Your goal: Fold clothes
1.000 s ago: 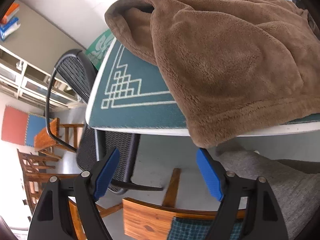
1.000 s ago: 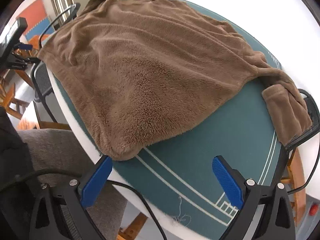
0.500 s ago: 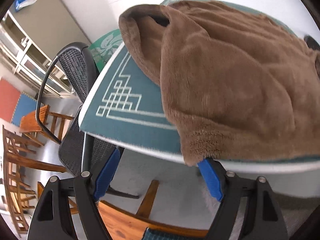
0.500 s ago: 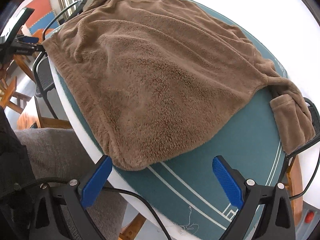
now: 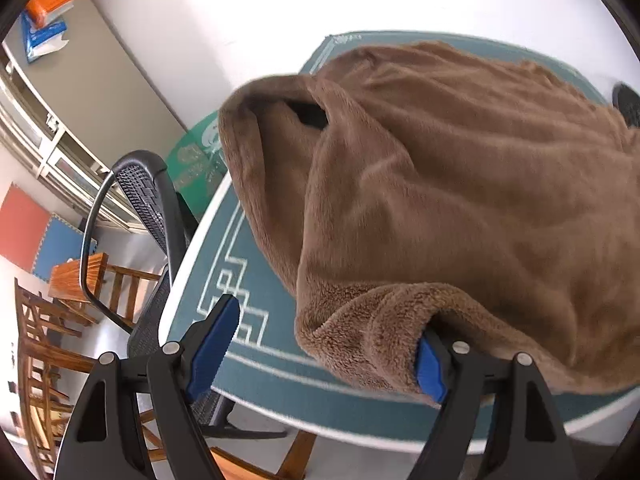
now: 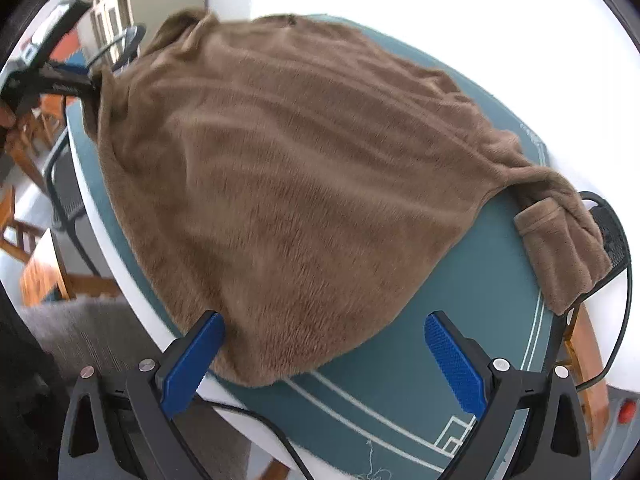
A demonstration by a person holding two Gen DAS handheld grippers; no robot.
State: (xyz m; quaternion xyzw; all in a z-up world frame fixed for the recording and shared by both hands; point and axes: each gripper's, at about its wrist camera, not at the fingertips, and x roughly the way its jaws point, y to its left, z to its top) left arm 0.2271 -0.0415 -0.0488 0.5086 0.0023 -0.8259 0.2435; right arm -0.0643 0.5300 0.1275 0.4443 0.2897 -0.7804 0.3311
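Brown fleece garment [image 6: 304, 184] lies spread over the teal mat [image 6: 472, 312] on the round worktop [image 5: 200, 236], covering most of it. One sleeve [image 6: 560, 240] trails off the far right edge toward a black mesh chair [image 6: 612, 236].

Left tool [image 5: 320, 356]: fingers wide apart, at the near-left corner of the garment. Its right pad [image 5: 428, 368] is tucked under the rolled hem; the left pad is clear of the cloth, above the mat's white border. Not clamped.

Right tool [image 6: 324, 364]: fingers wide apart, straddling the near hem, fabric between them but no squeeze. Another mesh chair [image 5: 148, 200] sits by the worktop's left side, w/ wooden chairs [image 5: 36, 352] beyond.
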